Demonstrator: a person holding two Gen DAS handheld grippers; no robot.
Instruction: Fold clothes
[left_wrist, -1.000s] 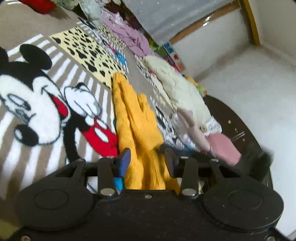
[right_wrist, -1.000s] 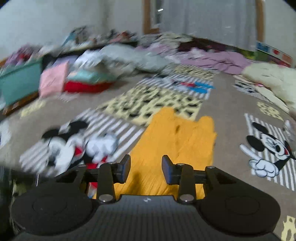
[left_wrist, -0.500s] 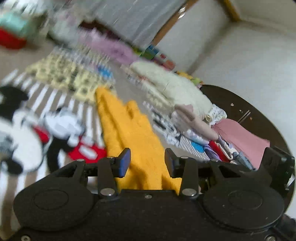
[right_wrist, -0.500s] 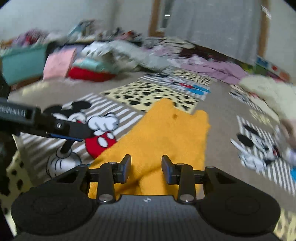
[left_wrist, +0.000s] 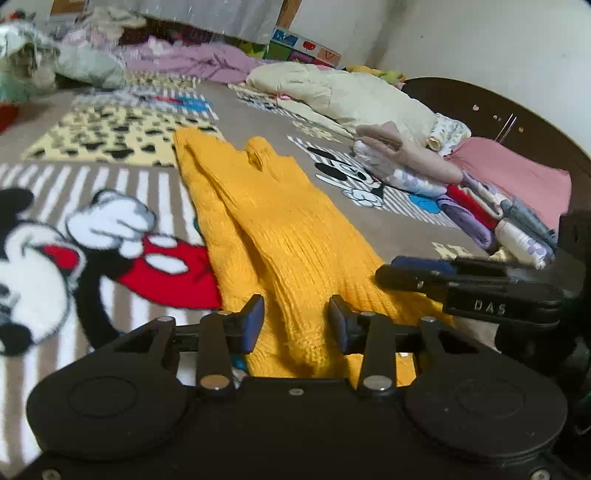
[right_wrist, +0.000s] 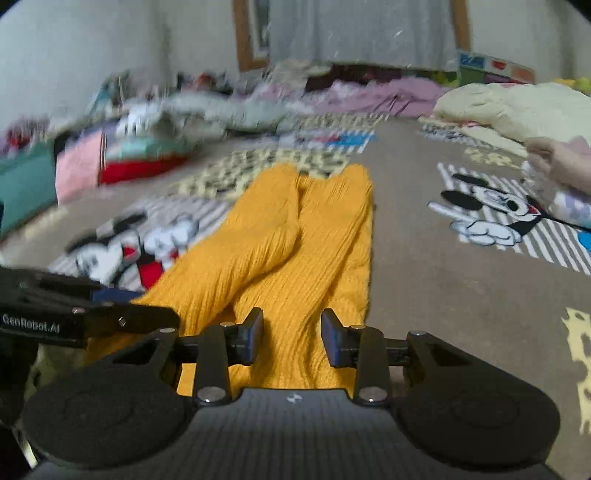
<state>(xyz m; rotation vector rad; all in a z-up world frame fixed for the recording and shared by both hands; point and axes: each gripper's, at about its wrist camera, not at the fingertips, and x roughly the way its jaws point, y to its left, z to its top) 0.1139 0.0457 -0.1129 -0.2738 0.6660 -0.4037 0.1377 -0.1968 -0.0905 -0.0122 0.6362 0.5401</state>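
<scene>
A yellow knit garment (left_wrist: 280, 221) (right_wrist: 295, 240) lies lengthwise, folded into a long strip, on a Mickey Mouse blanket (left_wrist: 110, 236) (right_wrist: 443, 288). My left gripper (left_wrist: 295, 325) hovers low over the garment's near end. Its jaws are closing, with a ridge of the knit showing in the gap and the pads not pressing on it. My right gripper (right_wrist: 291, 338) stands open just over the near end too, on the right side; from the left wrist it shows side-on (left_wrist: 391, 271). The left gripper (right_wrist: 147, 317) reaches in from the left in the right wrist view.
Folded clothes (left_wrist: 480, 210) are stacked to the right beside a dark round board (left_wrist: 517, 110). A cream quilt (left_wrist: 351, 96) lies behind them. Pink and red folded items (right_wrist: 122, 162) and a teal bin (right_wrist: 26, 188) sit far left; loose clothes line the back.
Both grippers have rolled level and come down toward the garment's near end. Each now shows in the other's view, close together over the yellow knit.
</scene>
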